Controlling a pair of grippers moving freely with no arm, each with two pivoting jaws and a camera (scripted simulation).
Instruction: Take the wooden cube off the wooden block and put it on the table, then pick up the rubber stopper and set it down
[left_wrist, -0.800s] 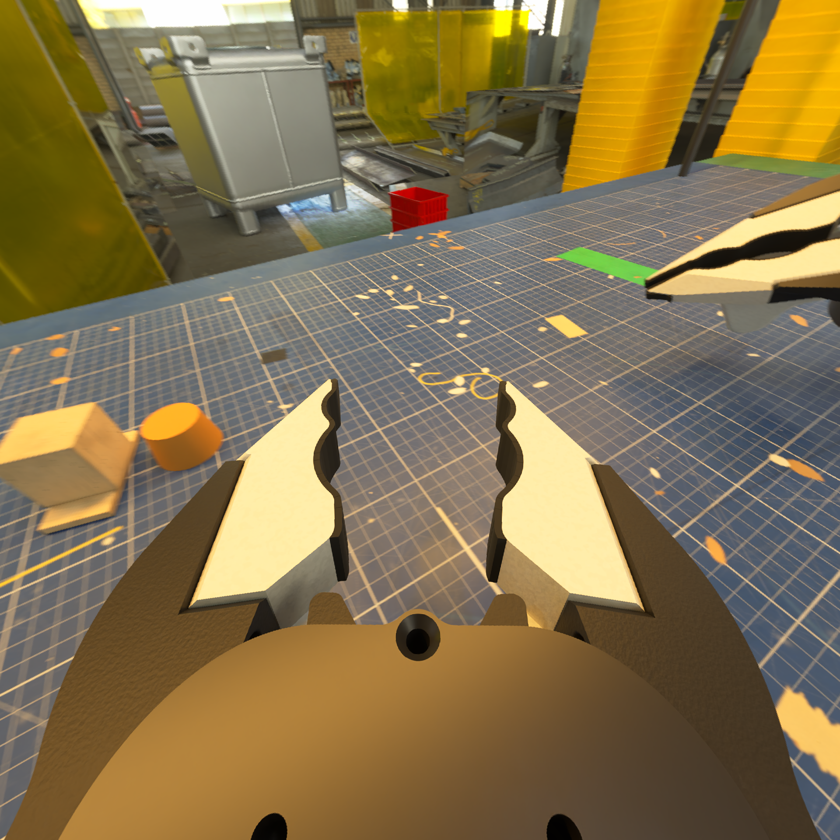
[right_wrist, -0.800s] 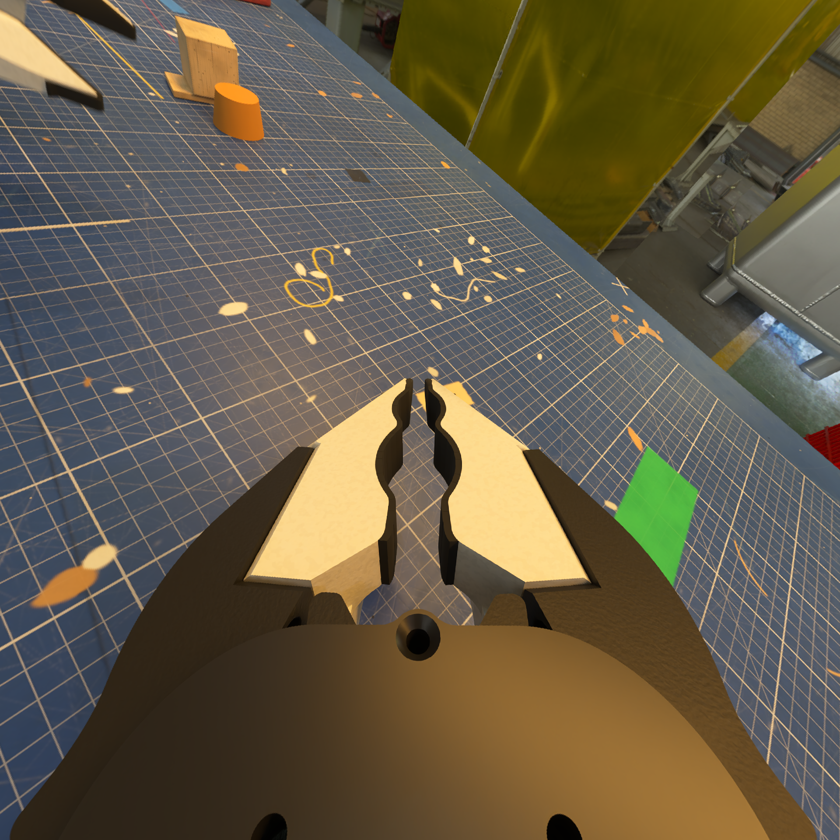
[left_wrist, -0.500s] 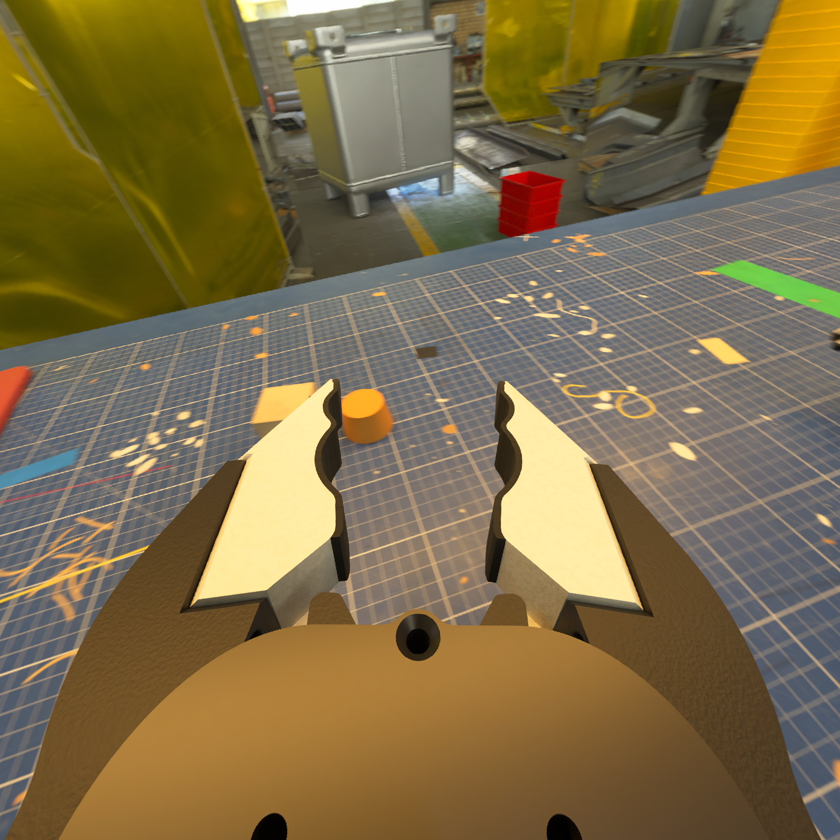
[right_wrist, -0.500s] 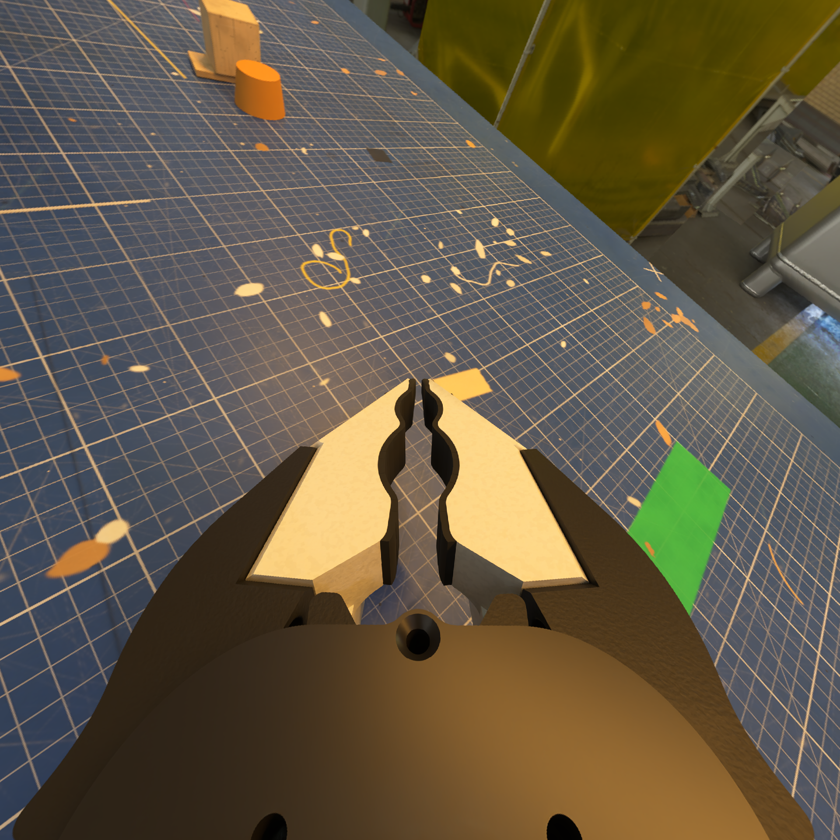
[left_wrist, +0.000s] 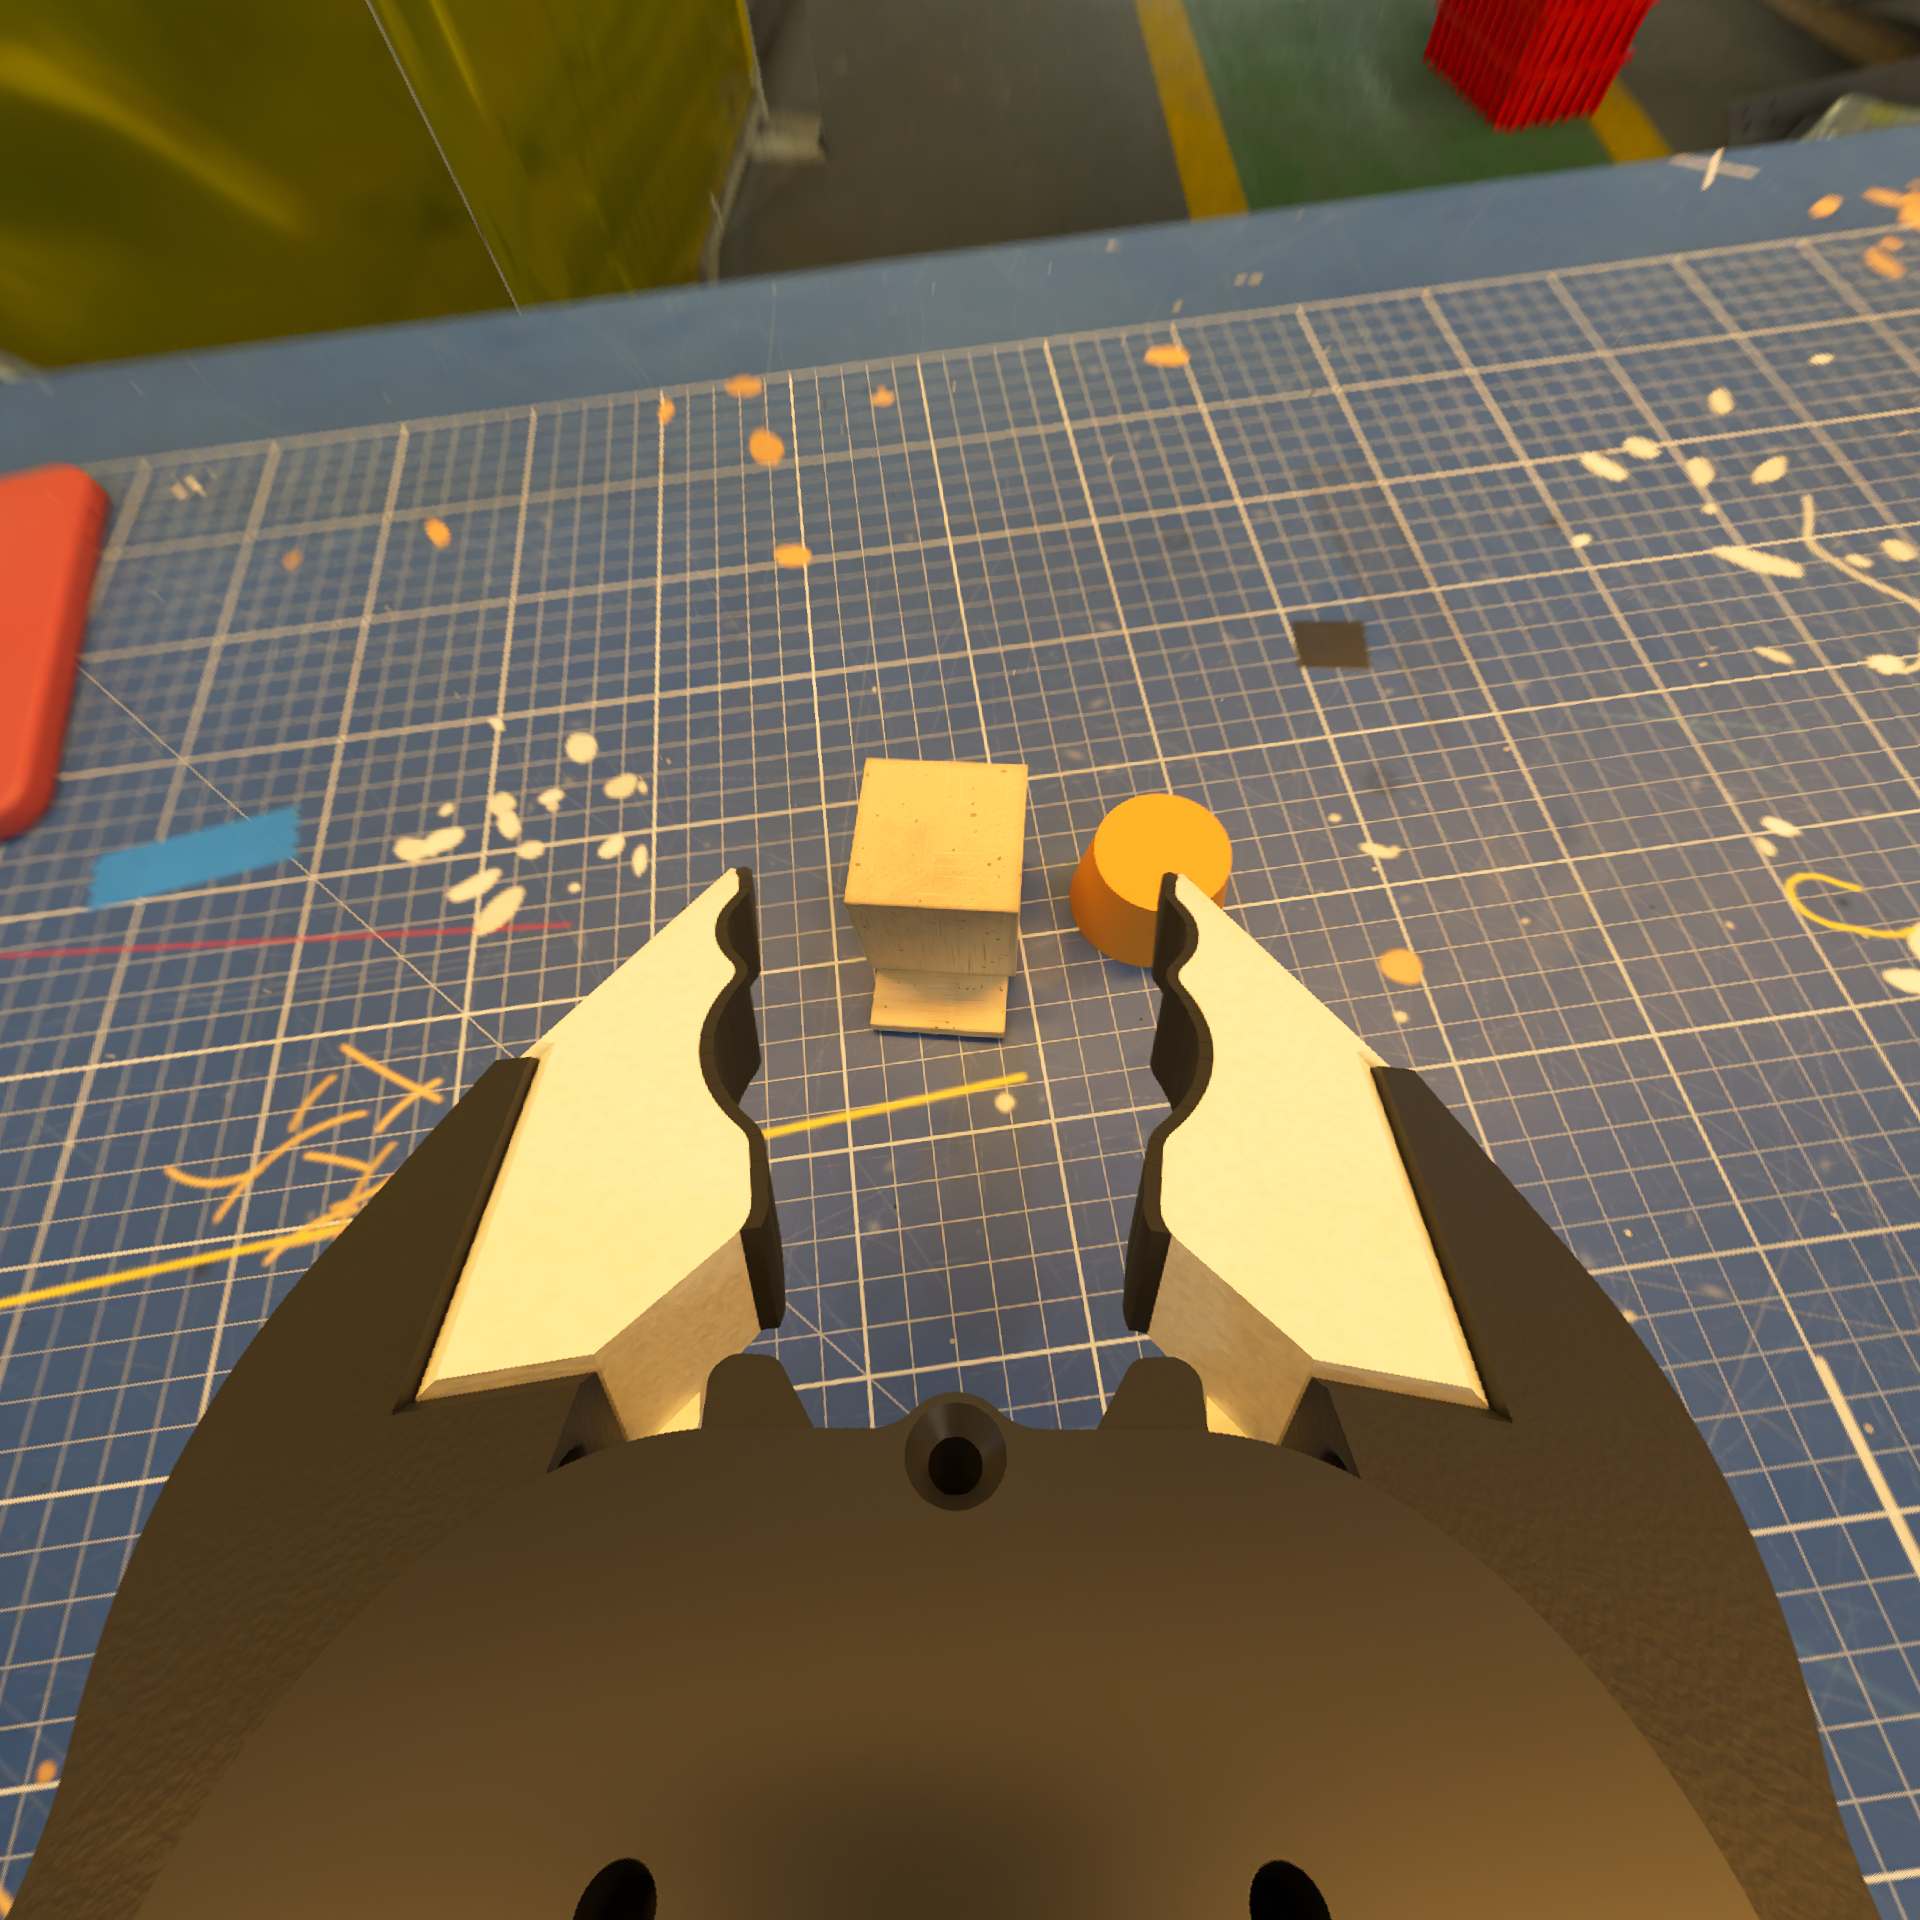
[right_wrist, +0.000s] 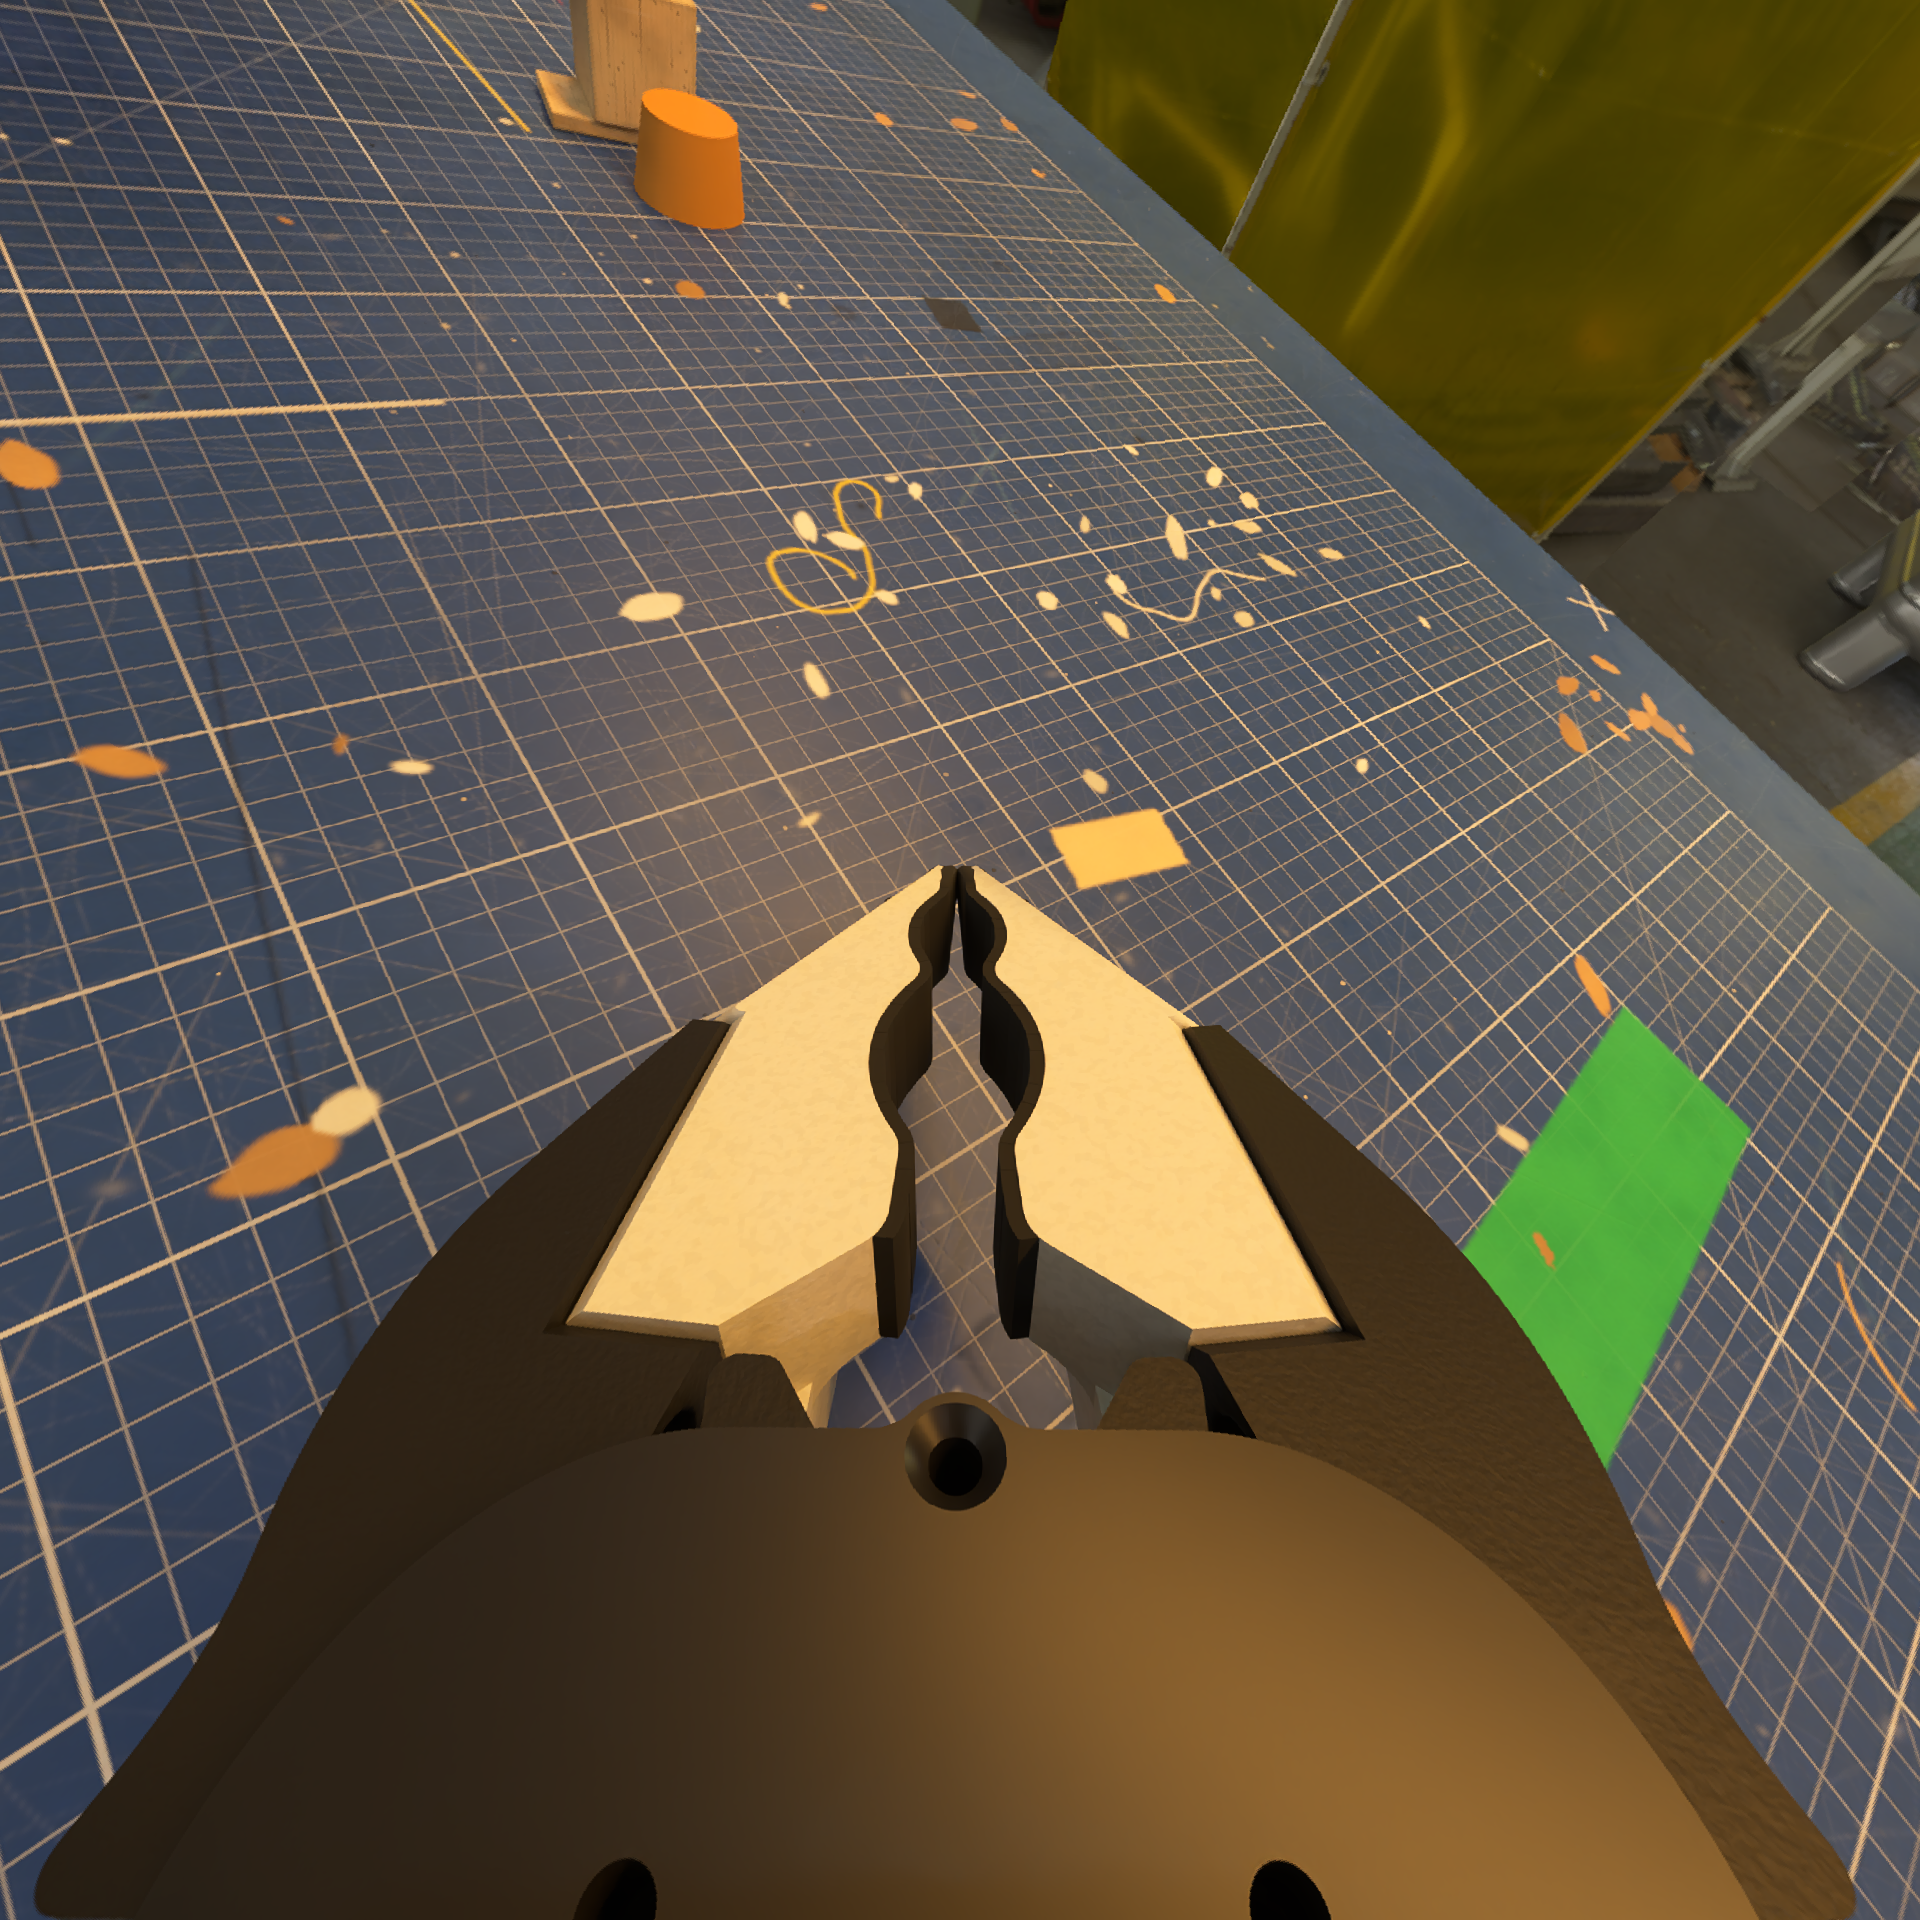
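A pale wooden cube (left_wrist: 935, 862) sits on a thin flat wooden block (left_wrist: 940, 1006) on the blue grid mat. An orange rubber stopper (left_wrist: 1143, 873) stands just right of it. My left gripper (left_wrist: 954, 881) is open and empty, above and in front of the cube, which lies in line with the gap between the fingers. The right fingertip overlaps the stopper in view. In the right wrist view the cube (right_wrist: 632, 52), the block (right_wrist: 569, 104) and the stopper (right_wrist: 690, 171) are far off at the top. My right gripper (right_wrist: 956, 878) is shut and empty above the mat.
A red flat object (left_wrist: 42, 634) lies at the mat's left edge. The table's far edge (left_wrist: 935, 301) runs behind the cube, with yellow curtains (left_wrist: 312, 156) and a red crate (left_wrist: 1527, 57) beyond. Green tape (right_wrist: 1610, 1195) and a tan patch (right_wrist: 1117, 847) mark the mat near my right gripper.
My left gripper has swung left, so the cube and stopper moved from the left side to between the fingertips. My right gripper has shut from a small gap.
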